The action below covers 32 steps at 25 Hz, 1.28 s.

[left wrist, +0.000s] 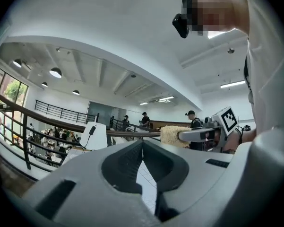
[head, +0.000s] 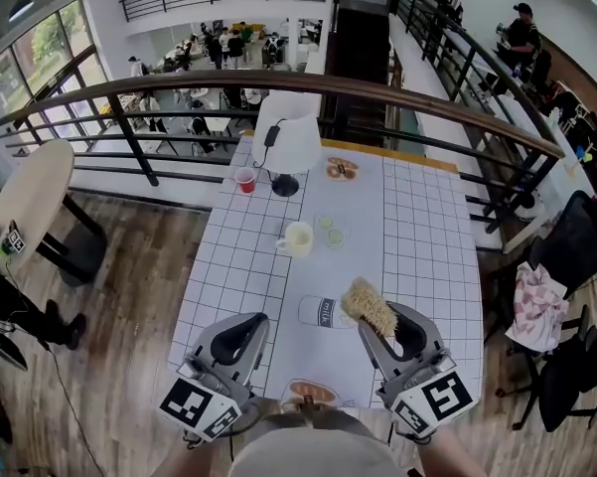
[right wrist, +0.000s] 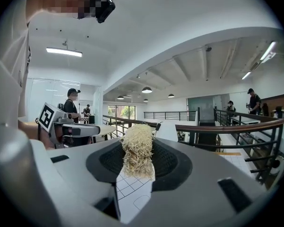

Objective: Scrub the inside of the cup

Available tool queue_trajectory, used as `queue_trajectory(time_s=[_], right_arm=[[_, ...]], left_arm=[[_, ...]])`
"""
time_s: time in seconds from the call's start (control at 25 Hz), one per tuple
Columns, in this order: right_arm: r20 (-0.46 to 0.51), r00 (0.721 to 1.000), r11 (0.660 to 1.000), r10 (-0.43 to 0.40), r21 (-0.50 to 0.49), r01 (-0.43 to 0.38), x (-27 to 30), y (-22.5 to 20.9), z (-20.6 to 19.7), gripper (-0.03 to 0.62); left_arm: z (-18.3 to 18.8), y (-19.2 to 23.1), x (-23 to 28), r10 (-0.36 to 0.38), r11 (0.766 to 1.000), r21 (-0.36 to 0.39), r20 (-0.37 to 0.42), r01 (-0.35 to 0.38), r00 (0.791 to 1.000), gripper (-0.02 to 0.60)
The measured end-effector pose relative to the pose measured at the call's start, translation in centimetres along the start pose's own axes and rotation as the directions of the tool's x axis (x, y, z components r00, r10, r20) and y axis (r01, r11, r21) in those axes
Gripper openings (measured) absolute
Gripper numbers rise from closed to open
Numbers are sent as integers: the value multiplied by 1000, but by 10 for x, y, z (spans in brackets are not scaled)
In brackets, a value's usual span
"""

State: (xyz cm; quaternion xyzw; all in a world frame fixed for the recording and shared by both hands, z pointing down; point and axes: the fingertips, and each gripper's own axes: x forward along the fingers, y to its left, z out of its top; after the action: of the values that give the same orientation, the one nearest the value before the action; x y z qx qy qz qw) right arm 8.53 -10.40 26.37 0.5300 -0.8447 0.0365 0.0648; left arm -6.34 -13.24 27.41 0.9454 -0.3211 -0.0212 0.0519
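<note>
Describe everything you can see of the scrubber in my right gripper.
The scrubber is a pale straw-coloured wad of coarse, tangled fibres, like loofah, frayed at the edges. The right gripper has its jaws shut on one end, and the rest pokes out past their tips. Only the jaws touch it; it hangs over the white gridded table.

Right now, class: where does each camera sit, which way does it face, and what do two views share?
Head view: on the person's head, looking steeply down at the table; left gripper and right gripper show.
Left gripper view: on that gripper, level along its shut jaws toward the railing; torso at right.
Right gripper view: on that gripper, along jaws clamping the scrubber; torso at left.
Shared: each gripper view shows the other gripper.
</note>
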Motion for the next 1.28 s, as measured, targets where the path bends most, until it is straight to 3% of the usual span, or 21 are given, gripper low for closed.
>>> queue_trajectory(time_s=[0.24, 0.44, 0.64, 0.72, 0.84, 0.96, 1.12, 1.28], right_arm=[[-18, 1000, 1000, 25, 11, -24, 12, -18, -7, 138], [-6, 993, 992, 120, 31, -120, 32, -18, 0, 140], [-42, 988, 987, 147, -63, -149, 66, -29, 4, 141], [-56, 987, 984, 148, -94, -153, 82, -37, 1, 141], [-65, 983, 979, 172, -101, -178, 107, -45, -3, 141], [-88, 979, 973, 185, -121, -195, 128, -53, -5, 141], [-135, 971, 966, 197, -140, -216, 164, -69, -17, 141], [-191, 959, 962, 207, -137, -235, 203, -85, -42, 141]], left_arm=[[3, 8, 16, 20, 999, 37, 6, -21, 1000, 15], [2, 19, 37, -23, 996, 85, -9, 24, 1000, 15], [-3, 38, 61, -69, 987, 141, -46, 75, 997, 19], [-15, 50, 72, -68, 988, 135, -95, 80, 993, 59], [-32, 73, 89, -104, 983, 144, -100, 117, 990, 96], [-46, 99, 103, -116, 972, 190, -112, 136, 987, 112], [-79, 133, 129, -93, 968, 213, -195, 135, 976, 112], [-121, 153, 154, -117, 930, 307, -276, 203, 954, 114]])
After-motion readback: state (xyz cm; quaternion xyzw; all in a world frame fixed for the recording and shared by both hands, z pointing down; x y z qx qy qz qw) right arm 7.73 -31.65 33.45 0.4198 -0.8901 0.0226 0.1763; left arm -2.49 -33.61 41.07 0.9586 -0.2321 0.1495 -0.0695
